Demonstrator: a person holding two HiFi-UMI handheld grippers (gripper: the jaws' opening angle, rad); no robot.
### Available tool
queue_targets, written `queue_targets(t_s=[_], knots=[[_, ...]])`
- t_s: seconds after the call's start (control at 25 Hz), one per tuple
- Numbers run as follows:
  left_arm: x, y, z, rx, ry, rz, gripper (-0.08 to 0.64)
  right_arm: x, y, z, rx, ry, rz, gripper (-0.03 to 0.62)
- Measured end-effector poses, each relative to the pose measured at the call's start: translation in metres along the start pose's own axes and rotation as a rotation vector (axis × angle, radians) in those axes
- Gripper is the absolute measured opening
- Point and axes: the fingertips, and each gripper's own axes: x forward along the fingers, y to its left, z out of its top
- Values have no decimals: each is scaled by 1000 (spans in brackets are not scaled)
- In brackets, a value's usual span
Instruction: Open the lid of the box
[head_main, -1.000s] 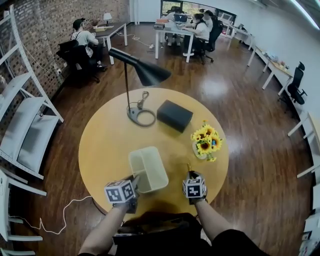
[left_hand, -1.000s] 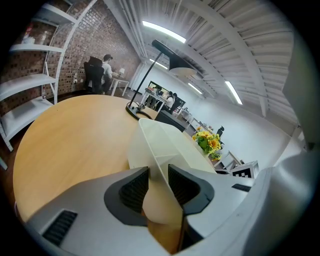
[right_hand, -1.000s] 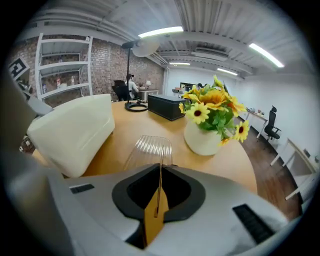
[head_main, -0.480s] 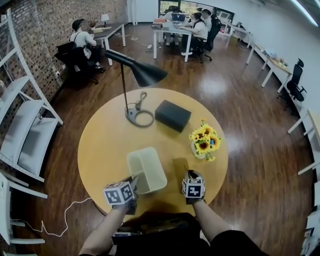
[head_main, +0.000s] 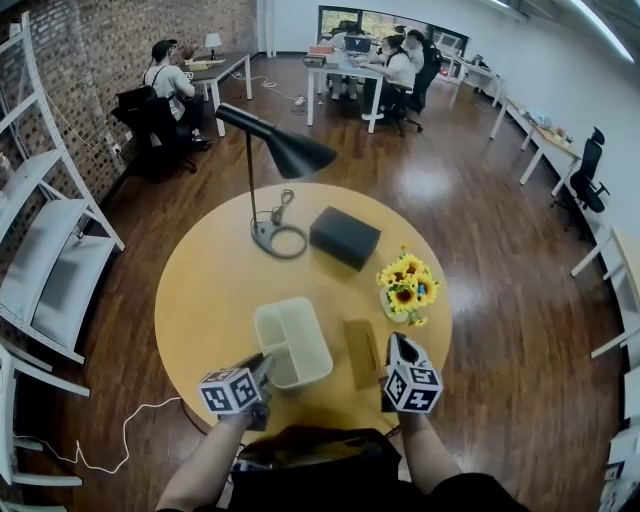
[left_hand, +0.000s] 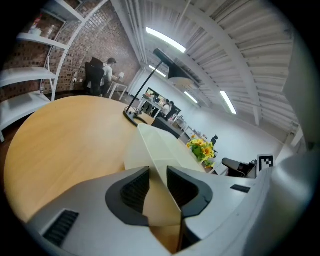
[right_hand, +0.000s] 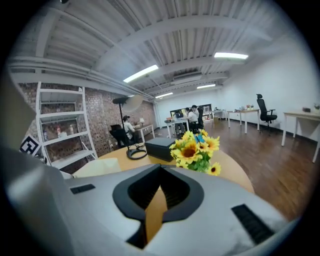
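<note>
A translucent white box (head_main: 293, 340) with a middle divider stands open-topped on the round wooden table (head_main: 200, 290). My left gripper (head_main: 262, 372) is at its near left corner. In the left gripper view the box's wall (left_hand: 160, 145) runs between the jaws of that gripper (left_hand: 157, 172), which are closing on it. A flat tan lid (head_main: 362, 352) lies off the box just to its right, and my right gripper (head_main: 393, 352) holds its near end. The right gripper view shows the lid (right_hand: 156, 210) edge-on, pinched in the shut jaws of that gripper (right_hand: 160, 172).
A black desk lamp (head_main: 275, 150) and a closed black box (head_main: 345, 237) stand at the table's far side. A pot of sunflowers (head_main: 405, 288) stands right of the lid. White shelving (head_main: 40, 250) is on the left, and people sit at desks far behind.
My right gripper has risen and moved to the right with the lid, whose broad face now shows beside the box. The left gripper stays at the box's corner.
</note>
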Motion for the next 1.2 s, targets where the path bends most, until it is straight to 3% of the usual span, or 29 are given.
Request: queue_targets(t_s=[0.24, 0.44, 0.56, 0.64, 0.96, 1.2], knots=[[-43, -1, 62, -73, -304, -109, 48, -31, 10, 53, -31, -122, 35, 2], [-86, -27, 105, 116, -470, -163, 48, -49, 12, 81, -34, -234, 50, 2], [-100, -38, 108, 219, -481, -173, 48, -50, 10, 78, -11, -242, 53, 0], [-106, -40, 103, 247, -471, -171, 47, -53, 12, 70, 2, -230, 57, 0], [-130, -34, 105, 187, -523, -162, 46, -67, 19, 63, -36, -207, 76, 0], [-135, -42, 113, 193, -552, -173, 46, -68, 23, 61, -35, -202, 88, 0]])
